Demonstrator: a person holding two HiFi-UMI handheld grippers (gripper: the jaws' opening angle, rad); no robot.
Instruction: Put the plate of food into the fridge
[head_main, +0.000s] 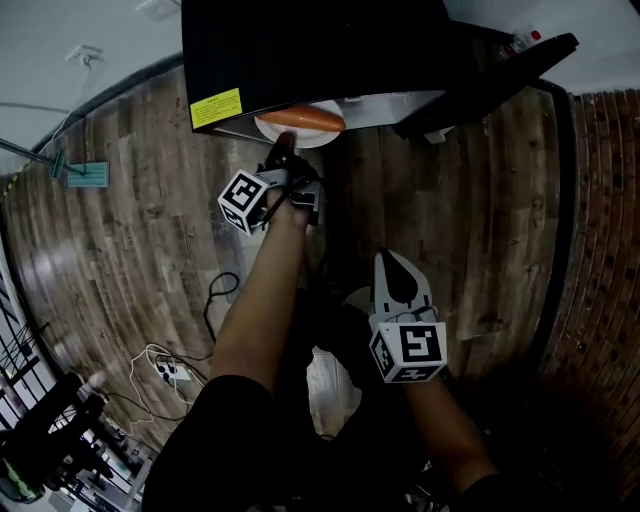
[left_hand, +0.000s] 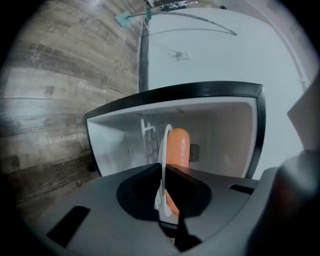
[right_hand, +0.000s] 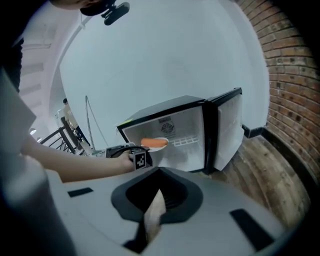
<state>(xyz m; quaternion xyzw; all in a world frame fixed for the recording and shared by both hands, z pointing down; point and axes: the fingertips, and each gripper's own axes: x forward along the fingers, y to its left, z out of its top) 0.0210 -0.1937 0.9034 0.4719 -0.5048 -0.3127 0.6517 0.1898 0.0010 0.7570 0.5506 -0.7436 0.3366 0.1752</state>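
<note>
Indoors, a black fridge (head_main: 310, 50) stands open on a plank floor (head_main: 130, 250), white wall (right_hand: 165, 60) behind, brick wall (head_main: 605, 250) beside. The left gripper (head_main: 284, 152) pinches the rim of the plate (head_main: 312, 138), holding it and its sausage (head_main: 300, 120) at the fridge's mouth. The right gripper (head_main: 395, 262) has its jaws pressed together, empty

fridge (head_main: 300, 60) and cables (head_main: 148, 358) on wood floor (head_main: 120, 230)

Fridge (head_main: 310, 50) cut by top edge, plate (head_main: 312, 139) partly hidden beneath it
</note>
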